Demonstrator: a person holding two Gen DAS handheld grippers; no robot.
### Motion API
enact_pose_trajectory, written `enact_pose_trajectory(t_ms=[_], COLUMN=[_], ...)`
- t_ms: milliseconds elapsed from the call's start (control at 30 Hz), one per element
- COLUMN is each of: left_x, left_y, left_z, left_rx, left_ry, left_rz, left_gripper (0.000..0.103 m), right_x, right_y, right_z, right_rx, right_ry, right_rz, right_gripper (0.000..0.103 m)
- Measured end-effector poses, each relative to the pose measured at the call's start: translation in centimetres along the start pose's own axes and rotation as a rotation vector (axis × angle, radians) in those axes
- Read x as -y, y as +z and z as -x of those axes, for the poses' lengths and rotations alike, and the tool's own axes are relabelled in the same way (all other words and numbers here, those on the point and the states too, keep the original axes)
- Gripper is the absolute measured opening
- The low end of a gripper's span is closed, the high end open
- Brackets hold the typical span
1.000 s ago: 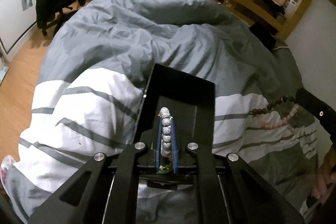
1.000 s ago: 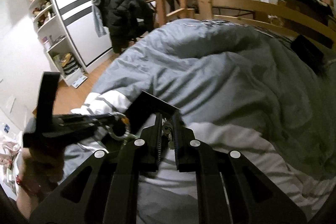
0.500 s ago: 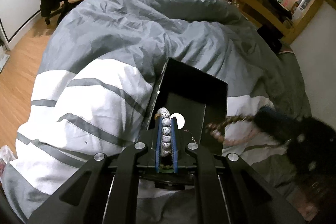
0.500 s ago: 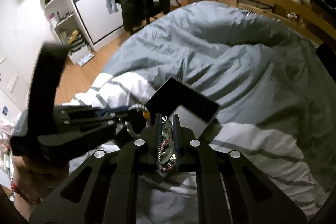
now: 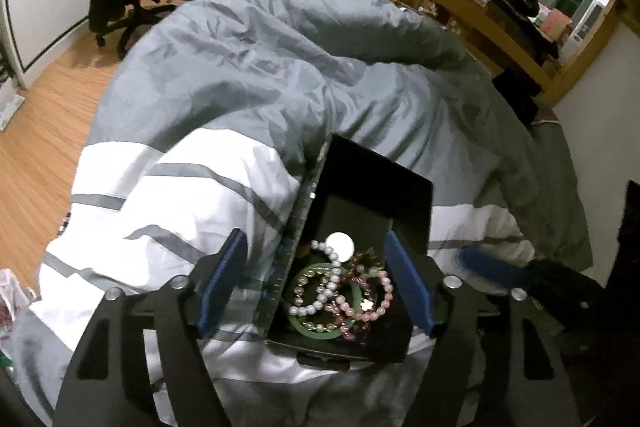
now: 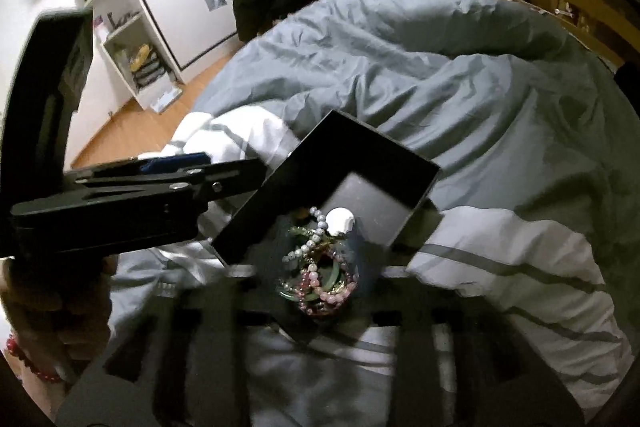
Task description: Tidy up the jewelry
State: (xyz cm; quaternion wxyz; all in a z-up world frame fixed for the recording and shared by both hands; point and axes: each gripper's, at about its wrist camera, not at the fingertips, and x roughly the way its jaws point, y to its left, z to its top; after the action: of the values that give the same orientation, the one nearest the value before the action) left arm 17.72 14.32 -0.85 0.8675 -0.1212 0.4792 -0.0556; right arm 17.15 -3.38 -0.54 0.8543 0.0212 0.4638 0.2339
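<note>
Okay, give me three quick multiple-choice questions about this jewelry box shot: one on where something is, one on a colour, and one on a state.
1. Where do the beaded bracelets lie?
A. inside the open black box
B. on the striped grey-and-white duvet
C. on the wooden floor

2. What colour is the smooth bangle ring under the beads?
A. red
B. green
C. blue

3. How does the left gripper stand?
A. shut on beads
B. shut, empty
C. open, astride the box

A: the bracelets lie heaped on the box floor.
B: its rim shows green.
C: the blue pads stand wide apart.

We look down from both wrist cameras, close over the black box [image 5: 372, 183] [image 6: 352, 155] on the duvet [image 5: 280, 47] [image 6: 460, 39]; both views share box and bed.
</note>
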Motion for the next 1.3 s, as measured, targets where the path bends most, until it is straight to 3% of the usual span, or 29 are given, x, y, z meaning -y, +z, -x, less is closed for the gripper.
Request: enact_pose_trajectory(t_ms=[33,200,400,500,600,667,933,1300], left_x=[0.0,0.3,0.8,1.3,1.2,1.3,2.4,4.2], left_y=[0.0,0.1,-0.9,-2.7,-4.8,-6.3,-9.8,-9.8], left_z=[0.1,1.8,4.4,5.4,6.5,7.0,6.7,5.7], left_rx=[0.004,0.065,0.107,0.107,0.102,0.088,0.078,0.129], left_ry=[0.004,0.062,0.094,0.133,0.119,0.111,0.24,0.224], left_rz=[0.001,-0.008,-0.028,-0.083,-0.1,-0.117,-0.198,-0.234], left_gripper=[0.074,0.092,0.095,0.095,0.095,0.095,0.095,0.095], right_x=[0.2,1.0,1.1,1.7,2.3,2.2,1.4,1.2], right_y=[0.0,-0.4,-1.7,-3.2,-4.9,-5.7,-6.3,-6.7], right_z=[0.5,2.4,3.8,3.7,3.9,4.3,6.2,6.9], right_rx=[0.026,0.044,0.003,-0.055,-0.088,-0.088,-0.065,-0.029], right_ry=[-0.006,-0.04,-0.032,-0.058,-0.074,-0.076,-0.057,-0.026], right_rz=[-0.009,-0.014,0.002,-0.038,-0.057,-0.053,-0.003,0.054], right_gripper=[0.089,0.099,0.099,0.099,0.099,0.099,0.099,0.099])
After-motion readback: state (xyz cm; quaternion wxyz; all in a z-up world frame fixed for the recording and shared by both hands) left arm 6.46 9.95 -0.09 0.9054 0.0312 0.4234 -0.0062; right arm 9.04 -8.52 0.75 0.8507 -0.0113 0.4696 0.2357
